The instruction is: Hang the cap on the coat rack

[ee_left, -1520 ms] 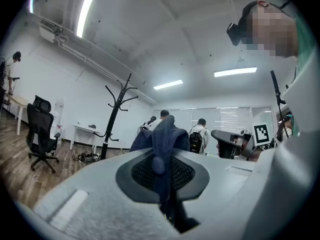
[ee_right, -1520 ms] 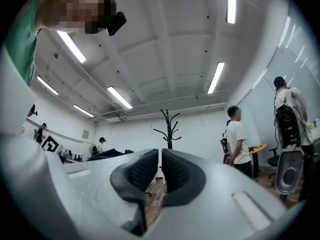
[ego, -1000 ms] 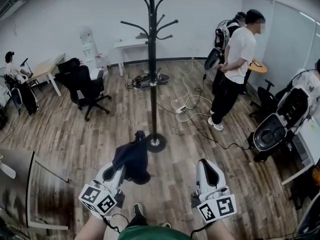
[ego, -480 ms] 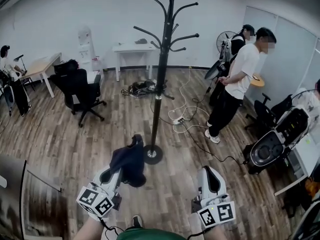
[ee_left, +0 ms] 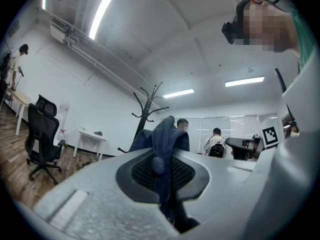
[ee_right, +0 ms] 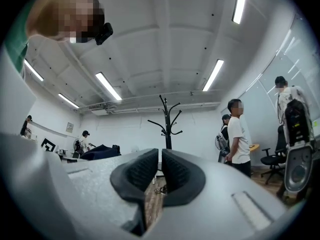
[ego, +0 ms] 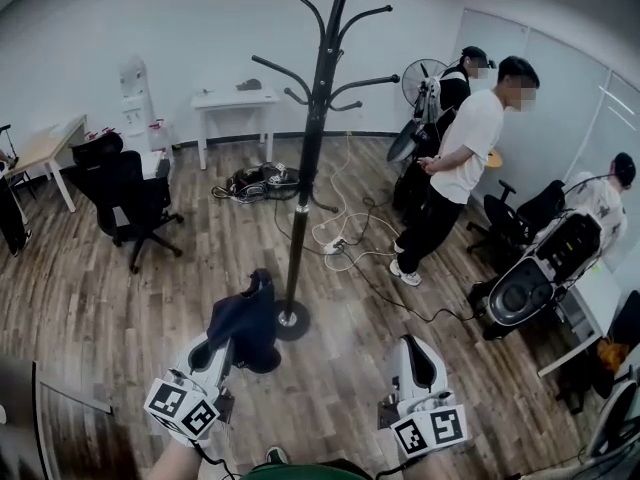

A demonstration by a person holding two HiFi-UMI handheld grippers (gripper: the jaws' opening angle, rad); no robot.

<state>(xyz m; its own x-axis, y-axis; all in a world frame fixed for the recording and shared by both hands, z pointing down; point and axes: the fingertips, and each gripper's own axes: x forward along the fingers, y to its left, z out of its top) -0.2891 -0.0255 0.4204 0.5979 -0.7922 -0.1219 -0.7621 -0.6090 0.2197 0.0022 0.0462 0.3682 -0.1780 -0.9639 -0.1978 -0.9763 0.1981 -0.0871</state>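
Pinching the dark cap (ego: 246, 318) by a fold, the left gripper (ego: 224, 346) holds it free for lifting onto the coat rack (ego: 308, 158) just ahead, while the right gripper (ego: 413, 348) alongside is pressed together, empty.

To me the cap (ego: 247, 318) looks like soft dark-blue cloth, matt and creased. The left gripper (ee_left: 161, 173) has a shell of pale grey plastic with a fine, grainy matt surface, and its black pads (ee_left: 142, 171) look rubbery with a close dotted texture. The right gripper (ee_right: 160, 173) has the same finish. The coat rack (ego: 312, 138) looks like smooth black metal with a faint sheen. The floor (ego: 120, 288) is wood-grain plank, slightly glossy.
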